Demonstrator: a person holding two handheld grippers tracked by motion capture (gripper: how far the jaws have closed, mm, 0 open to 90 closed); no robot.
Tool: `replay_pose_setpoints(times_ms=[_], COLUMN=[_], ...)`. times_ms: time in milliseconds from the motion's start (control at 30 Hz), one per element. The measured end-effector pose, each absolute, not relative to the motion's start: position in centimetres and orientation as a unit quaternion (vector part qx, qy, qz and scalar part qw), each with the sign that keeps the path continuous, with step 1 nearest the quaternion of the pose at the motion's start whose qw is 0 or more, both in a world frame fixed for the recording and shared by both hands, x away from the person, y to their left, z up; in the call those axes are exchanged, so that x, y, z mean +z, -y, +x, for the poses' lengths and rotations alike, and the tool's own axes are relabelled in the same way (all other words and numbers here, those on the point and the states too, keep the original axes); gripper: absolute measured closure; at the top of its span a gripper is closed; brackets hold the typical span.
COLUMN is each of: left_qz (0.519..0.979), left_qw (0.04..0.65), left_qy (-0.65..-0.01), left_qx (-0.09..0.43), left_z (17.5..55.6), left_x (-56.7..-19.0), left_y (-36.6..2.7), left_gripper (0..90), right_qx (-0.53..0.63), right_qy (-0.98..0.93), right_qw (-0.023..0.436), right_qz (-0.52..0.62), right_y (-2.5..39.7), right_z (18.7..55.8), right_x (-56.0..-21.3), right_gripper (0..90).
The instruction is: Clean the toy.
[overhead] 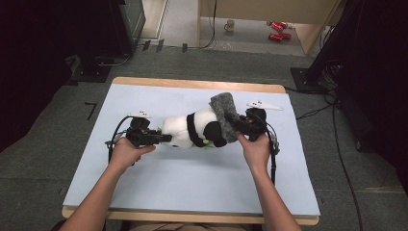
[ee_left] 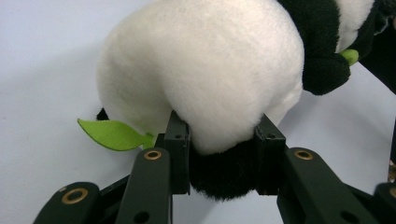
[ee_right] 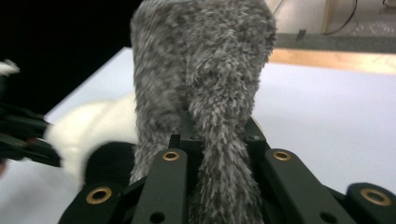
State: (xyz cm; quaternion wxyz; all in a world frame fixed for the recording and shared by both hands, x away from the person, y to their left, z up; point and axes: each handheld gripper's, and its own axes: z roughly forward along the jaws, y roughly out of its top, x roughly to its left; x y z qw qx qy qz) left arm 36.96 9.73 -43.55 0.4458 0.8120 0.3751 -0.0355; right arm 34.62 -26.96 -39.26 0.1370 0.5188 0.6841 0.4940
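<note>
Clamped on panda plush (ee_left: 205, 88) rump: left gripper (ee_left: 223, 156). Pinching grey fuzzy sock (ee_right: 201, 93): right gripper (ee_right: 219, 154). Could slip off soft fur if tugged apart.

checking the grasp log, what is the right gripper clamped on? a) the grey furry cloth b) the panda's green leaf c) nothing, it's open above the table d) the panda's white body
a: in the right gripper view the right gripper has its jaws closed on the grey furry cloth, which the high view shows draped over the plush panda.
</note>
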Motion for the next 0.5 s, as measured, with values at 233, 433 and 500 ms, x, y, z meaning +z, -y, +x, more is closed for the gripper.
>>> replay_pose_setpoints(times_ms=[233,433,500], left_qz=[0.806,0.806,0.807], left_qw=[0.451,0.452,0.451], left_qy=[-0.381,-0.380,-0.380], left_qx=[-0.038,-0.037,-0.037], left_z=[36.9,36.9,36.9], left_x=[-43.7,-43.7,-43.7], left_y=[-9.7,-9.6,-9.7], left_gripper=[65.0,64.8,64.8], right_qx=[0.462,0.422,0.409], right_qy=[-0.692,-0.704,-0.710], right_qw=[0.160,0.148,0.141], right_qz=[0.531,0.552,0.556], right_y=[27.0,27.2,27.2], right_z=[35.7,36.3,36.5], right_x=[-41.5,-43.8,-44.5], right_gripper=[77.5,77.7,77.6])
